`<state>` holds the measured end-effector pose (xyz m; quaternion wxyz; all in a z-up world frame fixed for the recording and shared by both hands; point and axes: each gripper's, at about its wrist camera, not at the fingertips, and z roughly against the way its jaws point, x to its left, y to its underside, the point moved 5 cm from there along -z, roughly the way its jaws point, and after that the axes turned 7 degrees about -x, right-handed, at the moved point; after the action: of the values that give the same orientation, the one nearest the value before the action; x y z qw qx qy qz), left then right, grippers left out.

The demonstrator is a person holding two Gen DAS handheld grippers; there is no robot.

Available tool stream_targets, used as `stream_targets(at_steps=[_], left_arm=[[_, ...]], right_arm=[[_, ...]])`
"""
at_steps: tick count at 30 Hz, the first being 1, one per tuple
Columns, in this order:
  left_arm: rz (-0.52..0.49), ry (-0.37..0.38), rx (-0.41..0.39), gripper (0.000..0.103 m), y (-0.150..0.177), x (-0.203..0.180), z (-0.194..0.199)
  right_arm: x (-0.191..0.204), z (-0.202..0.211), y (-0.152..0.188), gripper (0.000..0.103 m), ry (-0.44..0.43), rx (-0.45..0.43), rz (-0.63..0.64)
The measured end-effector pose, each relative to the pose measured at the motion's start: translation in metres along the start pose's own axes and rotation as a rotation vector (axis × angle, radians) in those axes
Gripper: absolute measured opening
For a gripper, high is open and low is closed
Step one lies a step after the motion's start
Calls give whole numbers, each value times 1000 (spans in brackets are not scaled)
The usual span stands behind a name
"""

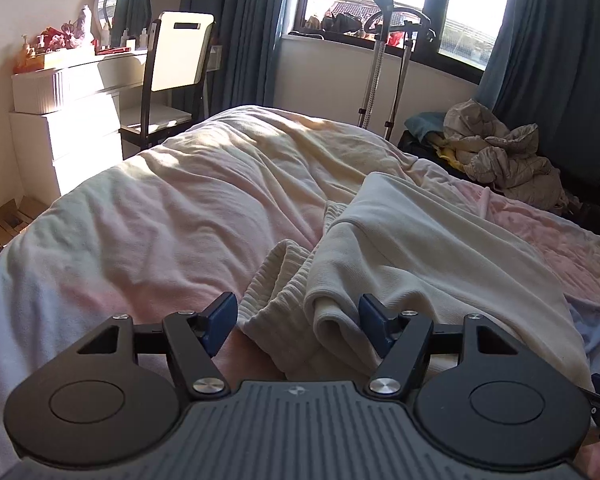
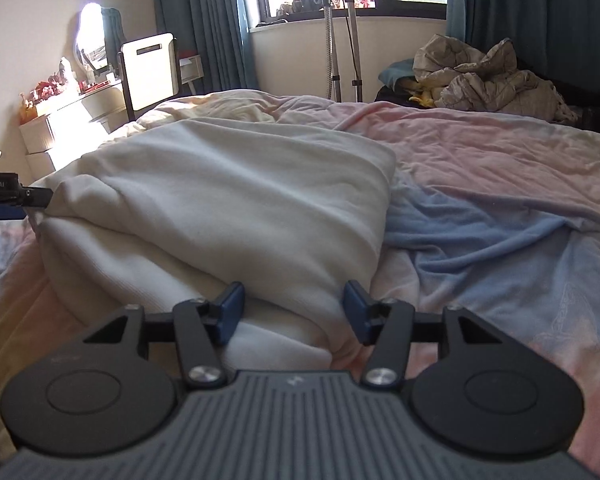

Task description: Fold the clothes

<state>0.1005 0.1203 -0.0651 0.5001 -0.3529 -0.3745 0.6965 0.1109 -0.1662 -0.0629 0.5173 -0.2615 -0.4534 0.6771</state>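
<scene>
Cream garment [image 2: 228, 200] folded on bed [image 2: 480, 160], left gripper [image 1: 298, 320], right gripper [image 2: 294, 310] open beside it

Black linkage arms, blue fingers [image 1: 223, 320], silver screws, ribbed grey housing

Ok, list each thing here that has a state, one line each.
Left gripper: open, fingers either side of the garment's edge.
Right gripper: open, garment between fingers.
Cream garment: folded over, lying on the bed.
Blanket: rumpled.
Curtains: drawn aside.
</scene>
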Motion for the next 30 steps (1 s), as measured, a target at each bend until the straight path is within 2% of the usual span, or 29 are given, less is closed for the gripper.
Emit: stream_targets(at_steps=[3,5,9,15,18,19,20,22,25,30], left_arm=[[-9,27,8,70,4,-9,10],[-34,44,26,70,11,-18,13],[-109,34,49,70,22,-33,9],[-27,29,85,75,28,-23,-10],[2,25,64,78,26,-22,-15],[13,26,55,78,25,-22,-16],[26,29,46,78,24,-21,-18],[39,27,34,78,21,-22,-20],[57,21,26,78,19,-21,-22],[88,10,-12,74,12,-17,-21]], right_arm=[[9,-1,0,67,34,-31,119],[18,-4,-1,67,49,-66,224],[33,-14,-4,67,38,-117,324],[64,-33,-5,67,-1,-171,517],[75,-42,-6,54,-16,-196,585],[77,-45,-6,45,-19,-200,592],[77,-46,-7,29,-16,-205,589],[76,-46,-10,15,-3,-226,576],[72,-34,-25,10,16,-287,523],[66,-7,-53,9,18,-370,420]])
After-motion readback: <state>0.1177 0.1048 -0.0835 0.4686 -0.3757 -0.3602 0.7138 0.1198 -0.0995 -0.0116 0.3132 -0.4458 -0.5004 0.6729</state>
